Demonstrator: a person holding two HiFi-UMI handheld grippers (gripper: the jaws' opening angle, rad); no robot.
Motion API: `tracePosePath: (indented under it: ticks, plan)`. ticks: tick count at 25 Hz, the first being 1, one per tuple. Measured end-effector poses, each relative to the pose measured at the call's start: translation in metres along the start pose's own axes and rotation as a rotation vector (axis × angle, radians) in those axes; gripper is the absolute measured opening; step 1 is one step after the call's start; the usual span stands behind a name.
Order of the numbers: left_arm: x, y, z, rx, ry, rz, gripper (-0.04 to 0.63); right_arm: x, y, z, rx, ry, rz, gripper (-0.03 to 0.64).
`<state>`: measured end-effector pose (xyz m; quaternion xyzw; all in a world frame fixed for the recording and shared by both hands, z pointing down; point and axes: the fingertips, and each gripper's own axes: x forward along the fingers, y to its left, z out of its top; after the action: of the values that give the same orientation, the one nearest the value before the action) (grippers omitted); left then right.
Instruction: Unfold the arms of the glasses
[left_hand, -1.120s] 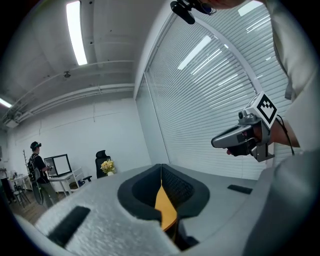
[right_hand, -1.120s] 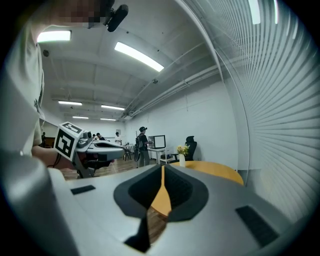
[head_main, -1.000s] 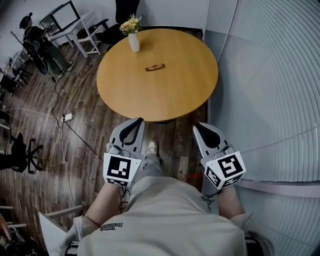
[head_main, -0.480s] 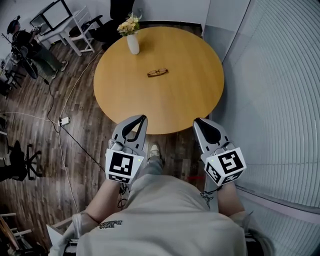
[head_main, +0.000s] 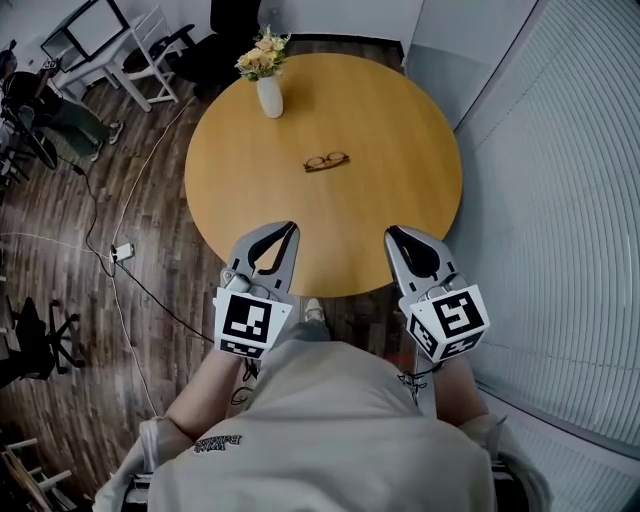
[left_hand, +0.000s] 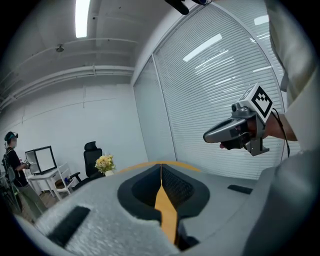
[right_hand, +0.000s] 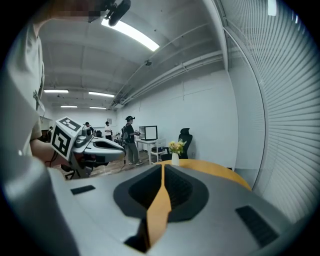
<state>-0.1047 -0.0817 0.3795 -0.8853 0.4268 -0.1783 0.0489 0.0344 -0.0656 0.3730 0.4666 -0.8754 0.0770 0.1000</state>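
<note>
1. Near the middle of the round surface (head_main: 400, 200) lie the glasses (head_main: 326, 161), well apart from both tongs, which hang over the near rim. Whether the arms are fully folded is too small to tell.
2. Left tongs (head_main: 288, 230) and right tongs (head_main: 392, 233) each have their jaws pressed together with nothing between them. Reaching in like this would likely shove the frame across the wood rather than take it, so they need to part first.
3. Thin arms probably flex easily. A pinch too hard or too near a hinge could bend one, and pulling an arm with the frame unheld would likely drag the whole pair.
4. Beyond the glasses, to their left, stands a vase of flowers (head_main: 269, 97). A wide sweep by the left tongs might tip it.
</note>
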Motion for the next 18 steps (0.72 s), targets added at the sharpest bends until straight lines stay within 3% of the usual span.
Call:
tracePosePath:
  ticks: [10, 18]
  plan:
    - [0.042, 0.055, -0.014, 0.003, -0.009, -0.039, 0.025, 0.069, -0.016, 0.007, -0.029, 0.042, -0.033, 0.037]
    - [0.067, 0.073, -0.009, -0.017, -0.008, -0.024, 0.025, 0.094, -0.037, 0.014, -0.033, 0.067, -0.028, 0.037]
